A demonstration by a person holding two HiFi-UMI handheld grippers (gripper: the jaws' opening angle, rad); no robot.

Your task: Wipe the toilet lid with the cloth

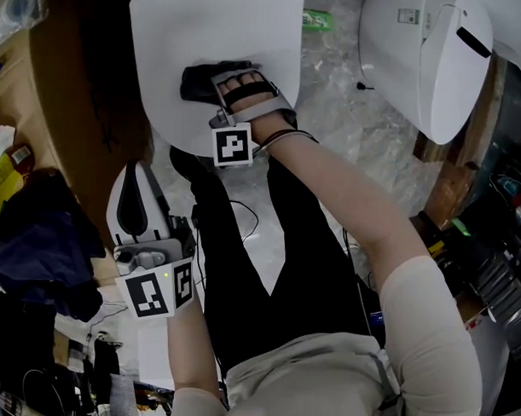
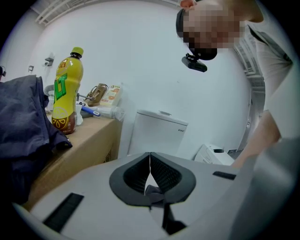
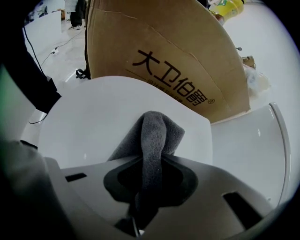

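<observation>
— Starting from the left, what is that hand doing?

— Very little. The left gripper [image 1: 135, 180] hangs down by the person's leg, nearer to us than the toilet and well apart from it. Its jaws are pressed together with nothing between them. Further left stands a cardboard box [image 1: 77, 77], with a yellow bottle [image 2: 67, 89] and some dark clothing [image 2: 23, 122] on top.

— And the actual work?

— That's in the middle. The toilet lid [image 1: 224, 31] is down, plain white. The right gripper [image 1: 218, 84] is over it, towards the near part, clamped on the cloth [image 1: 197, 81]. The cloth is a dark grey wad, and its folded end pokes out past the jaws and lies on the lid.

— So the wiping is under way?

— I'd say so, since the cloth is down on the surface. How much has been covered I can't tell, because the lid looks equally clean all over.

— What does the next move need?

— Steady downward pressure, I'd think, and a sweep towards the far and left parts of the lid. The clamp must stay firm so the cloth doesn't slide out, and only fabric should meet the plastic, not the jaw tips.

— Anything on the right?

— Another toilet [image 1: 428, 55], far right, well apart and no part of this.
</observation>
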